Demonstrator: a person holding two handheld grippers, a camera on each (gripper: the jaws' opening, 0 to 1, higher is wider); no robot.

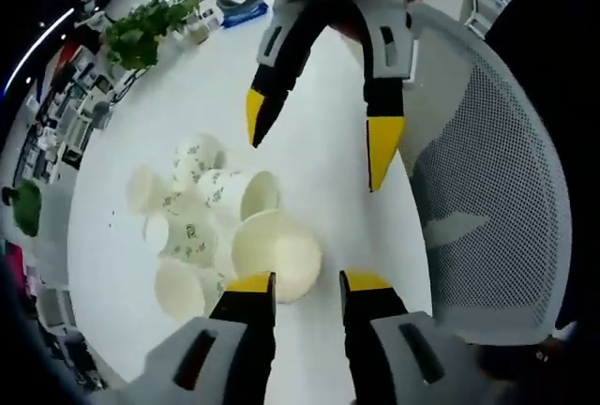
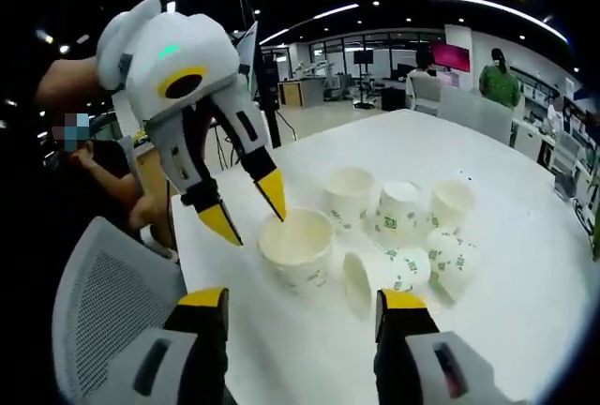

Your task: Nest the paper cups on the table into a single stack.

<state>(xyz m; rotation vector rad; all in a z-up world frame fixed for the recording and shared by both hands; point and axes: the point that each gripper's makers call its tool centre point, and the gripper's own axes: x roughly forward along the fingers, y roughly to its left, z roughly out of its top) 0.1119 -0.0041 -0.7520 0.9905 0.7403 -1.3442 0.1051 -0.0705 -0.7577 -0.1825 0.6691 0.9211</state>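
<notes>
While paper cups [image 2: 394, 236] sit clustered, L gripper [image 1: 307, 283] & R gripper [image 2: 302, 307] gape wide, holding nothing.

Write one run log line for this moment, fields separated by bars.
left gripper: open | right gripper: open | paper cups: loose, unstacked | table

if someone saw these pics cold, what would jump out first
A cluster of white paper cups with green print on the white table, some upright, some tipped on their sides. The nearest upright cup stands at the front of it. In the right gripper view the left gripper hangs open over that cup with yellow-tipped black fingers, beside a grey mesh office chair at the table's edge.
</notes>
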